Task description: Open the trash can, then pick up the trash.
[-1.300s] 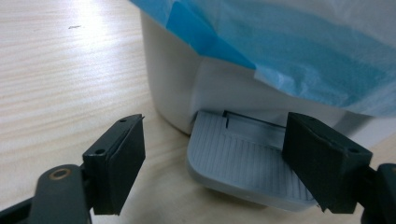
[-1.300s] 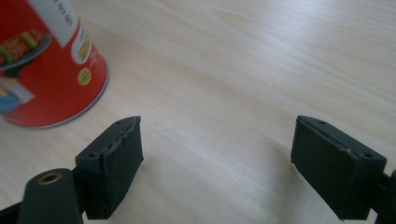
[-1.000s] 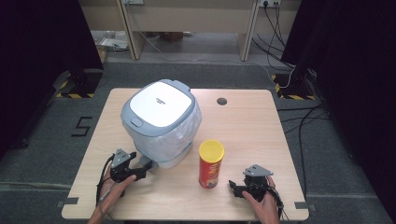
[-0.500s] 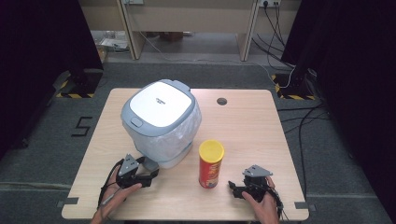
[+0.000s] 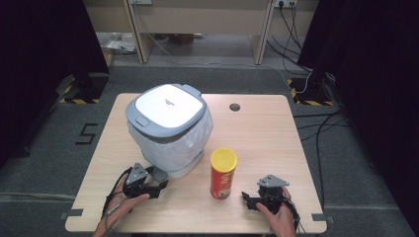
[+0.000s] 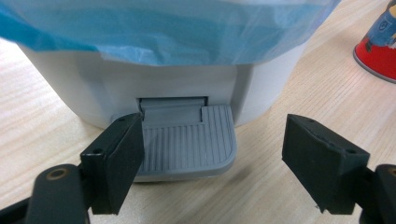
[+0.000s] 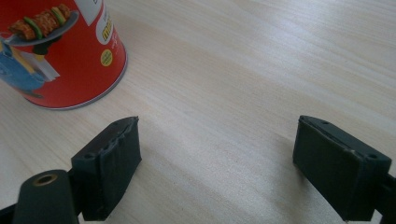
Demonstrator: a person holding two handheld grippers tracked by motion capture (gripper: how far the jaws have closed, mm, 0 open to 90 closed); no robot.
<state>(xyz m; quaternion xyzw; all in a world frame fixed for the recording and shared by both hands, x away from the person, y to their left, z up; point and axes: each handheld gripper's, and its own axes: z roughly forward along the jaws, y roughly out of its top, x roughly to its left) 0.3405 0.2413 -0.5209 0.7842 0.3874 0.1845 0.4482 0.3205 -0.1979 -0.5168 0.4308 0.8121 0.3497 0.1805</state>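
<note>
Wooden table (image 5: 276,143) carries a white pedal bin (image 5: 168,131), grey lid (image 5: 167,107) down, blue liner bag (image 6: 177,28) spilling over the rim; contents hidden. Red chip can (image 5: 223,174) with yellow cap stands upright just right of bin, cap on. Left gripper (image 6: 212,149) spread wide, empty, at the bin's grey foot pedal (image 6: 184,142); one jaw overlaps pedal's edge, contact unclear. Right gripper (image 7: 217,161) wide apart, jaws just been opening, nothing between, low over bare table near can.
</note>
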